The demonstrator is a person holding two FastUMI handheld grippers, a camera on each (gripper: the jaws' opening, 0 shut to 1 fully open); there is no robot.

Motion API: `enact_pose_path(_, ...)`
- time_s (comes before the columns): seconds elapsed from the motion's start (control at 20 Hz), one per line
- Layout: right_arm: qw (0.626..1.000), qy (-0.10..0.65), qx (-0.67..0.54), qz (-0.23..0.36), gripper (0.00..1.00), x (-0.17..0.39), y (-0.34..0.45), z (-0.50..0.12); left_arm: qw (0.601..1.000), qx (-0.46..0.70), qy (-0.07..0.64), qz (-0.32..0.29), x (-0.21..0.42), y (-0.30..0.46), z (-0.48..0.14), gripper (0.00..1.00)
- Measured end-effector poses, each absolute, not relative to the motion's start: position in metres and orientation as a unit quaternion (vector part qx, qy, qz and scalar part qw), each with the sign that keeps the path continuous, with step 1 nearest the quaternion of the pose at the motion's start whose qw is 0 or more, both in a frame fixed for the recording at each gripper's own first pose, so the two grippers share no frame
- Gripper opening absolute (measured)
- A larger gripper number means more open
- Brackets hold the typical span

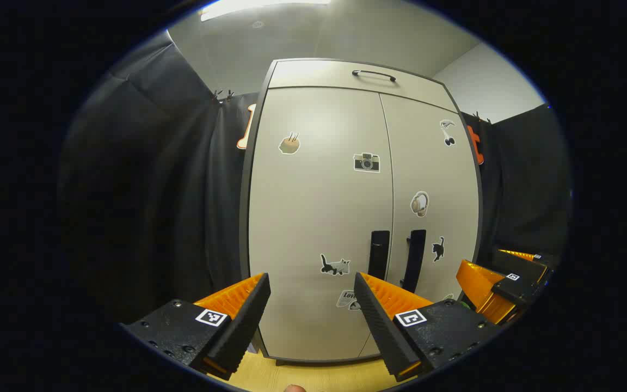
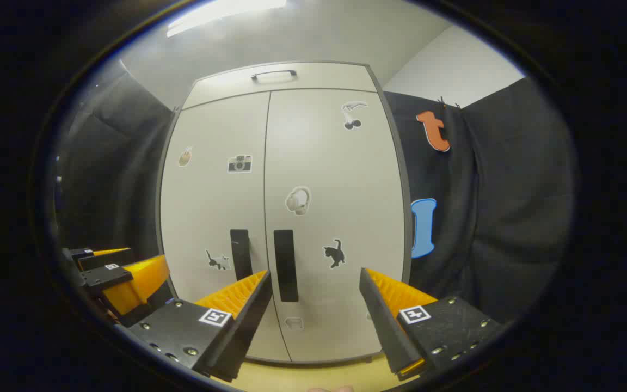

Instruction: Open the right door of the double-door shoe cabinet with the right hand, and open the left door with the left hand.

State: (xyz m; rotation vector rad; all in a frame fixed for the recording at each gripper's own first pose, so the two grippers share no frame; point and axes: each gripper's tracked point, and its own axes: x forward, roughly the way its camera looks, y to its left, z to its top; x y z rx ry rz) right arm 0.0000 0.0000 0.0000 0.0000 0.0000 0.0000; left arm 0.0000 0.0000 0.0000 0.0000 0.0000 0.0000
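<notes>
A pale double-door shoe cabinet (image 1: 319,218) (image 2: 313,163) stands in front of me with both doors closed and stickers on them. Two dark vertical handles sit by the centre seam: the left door handle (image 1: 378,255) (image 2: 240,254) and the right door handle (image 1: 415,259) (image 2: 285,265). My left gripper (image 1: 311,283) is open, short of the left door, its right finger close below the left handle. My right gripper (image 2: 313,280) is open, short of the right door, its left finger just under the right handle. Each gripper also shows off to the side in the other's view (image 1: 501,280) (image 2: 112,275).
A flap with a bar handle (image 1: 373,74) (image 2: 274,74) tops the cabinet. Black curtain (image 1: 155,190) (image 2: 498,207) hangs on both sides. A wooden floor strip (image 1: 319,375) lies below the cabinet's base.
</notes>
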Motion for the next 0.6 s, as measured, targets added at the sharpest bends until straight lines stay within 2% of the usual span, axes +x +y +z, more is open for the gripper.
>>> enact_pose_path(0.15,1.000,-0.005,0.002,-0.003,0.96,0.003,-0.003,0.004,1.000,0.002,-0.004,0.002,-0.001,0.001,0.002,0.96)
enact_pose_path(0.2,1.000,-0.007,0.002,-0.004,0.96,0.005,-0.004,0.006,1.000,0.003,-0.005,0.003,-0.002,0.001,0.003,0.99)
enact_pose_path(0.25,1.000,-0.009,0.001,-0.004,0.96,0.006,-0.005,0.007,1.000,0.003,-0.007,0.003,-0.003,0.001,0.004,0.96)
enact_pose_path(0.6,1.000,-0.023,0.007,0.006,0.94,0.016,-0.002,0.016,1.000,0.010,-0.010,0.005,-0.001,-0.005,0.007,0.96)
